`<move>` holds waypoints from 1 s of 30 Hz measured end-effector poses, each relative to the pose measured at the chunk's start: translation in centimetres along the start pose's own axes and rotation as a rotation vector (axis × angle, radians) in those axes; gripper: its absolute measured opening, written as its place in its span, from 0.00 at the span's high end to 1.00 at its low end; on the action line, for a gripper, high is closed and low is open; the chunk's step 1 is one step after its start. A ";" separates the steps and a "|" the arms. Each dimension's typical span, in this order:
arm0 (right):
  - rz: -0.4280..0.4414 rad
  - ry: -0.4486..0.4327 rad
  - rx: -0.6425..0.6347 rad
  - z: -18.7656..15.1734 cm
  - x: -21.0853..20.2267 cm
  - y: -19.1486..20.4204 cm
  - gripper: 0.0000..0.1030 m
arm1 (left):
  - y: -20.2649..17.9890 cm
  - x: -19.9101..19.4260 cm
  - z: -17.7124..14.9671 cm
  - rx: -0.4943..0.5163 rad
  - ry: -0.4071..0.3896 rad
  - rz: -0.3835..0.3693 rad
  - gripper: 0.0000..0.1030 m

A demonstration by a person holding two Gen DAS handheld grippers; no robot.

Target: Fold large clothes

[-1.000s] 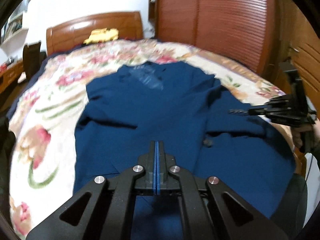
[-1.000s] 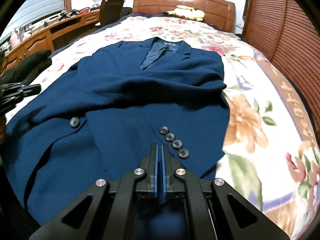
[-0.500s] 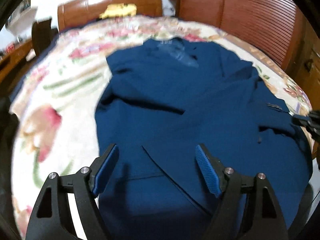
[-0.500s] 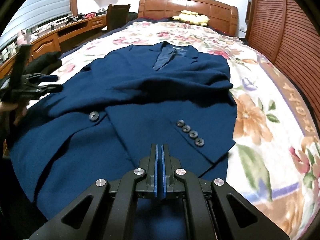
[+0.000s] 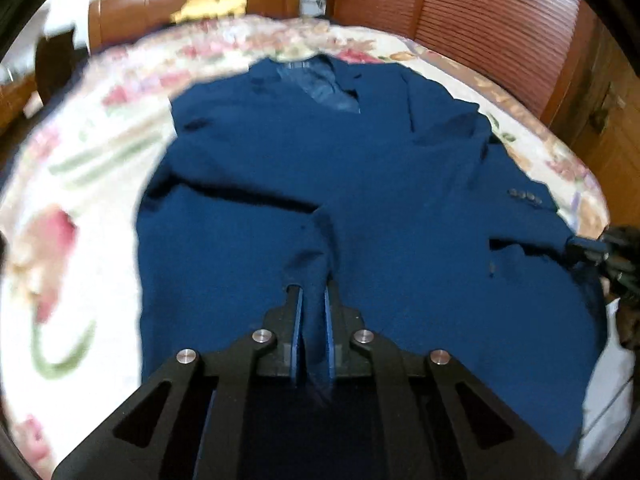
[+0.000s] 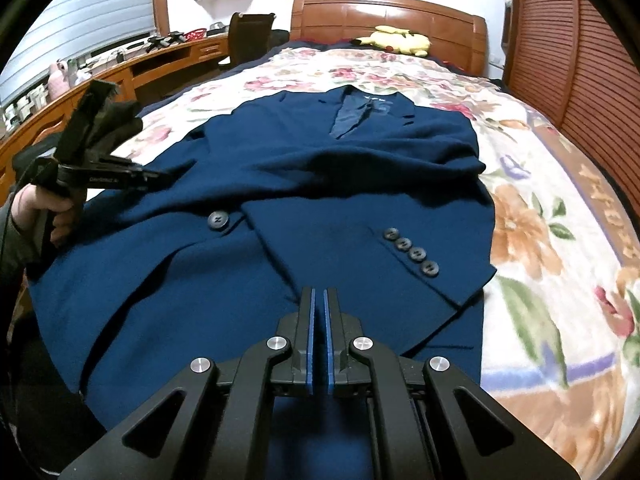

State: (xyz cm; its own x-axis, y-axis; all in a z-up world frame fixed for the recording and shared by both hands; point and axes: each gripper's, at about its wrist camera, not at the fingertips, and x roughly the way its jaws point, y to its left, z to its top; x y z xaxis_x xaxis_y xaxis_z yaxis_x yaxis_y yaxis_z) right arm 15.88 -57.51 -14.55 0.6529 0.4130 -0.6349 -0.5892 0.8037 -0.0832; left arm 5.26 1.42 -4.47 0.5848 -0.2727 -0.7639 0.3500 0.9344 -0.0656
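— Jaws?
— Left gripper [image 5: 312,300] is closing, blue jacket [image 5: 360,200] cloth pinched between its pads. Right gripper [image 6: 319,300] is closed, holding nothing I can make out.
— Jacket?
— Flat on the floral bed [image 6: 540,220].
— Differences?
— Only the right view shows one front button [image 6: 217,220] and the hand [image 6: 44,212]; four cuff buttons [image 6: 410,250]
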 end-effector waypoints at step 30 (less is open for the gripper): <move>-0.005 -0.132 0.041 -1.3 -4.3 2.1 0.95 | -9.7 -13.6 -7.6 0.123 -0.260 0.013 0.35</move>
State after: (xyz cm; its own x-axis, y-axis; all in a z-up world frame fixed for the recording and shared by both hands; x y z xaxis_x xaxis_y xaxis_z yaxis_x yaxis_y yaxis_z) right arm 11.21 -58.18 -12.95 0.7146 0.4595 -0.5274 -0.5676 0.8216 -0.0532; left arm -11.66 -2.19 1.66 0.7523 -0.3251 -0.5731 0.4178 0.9079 0.0334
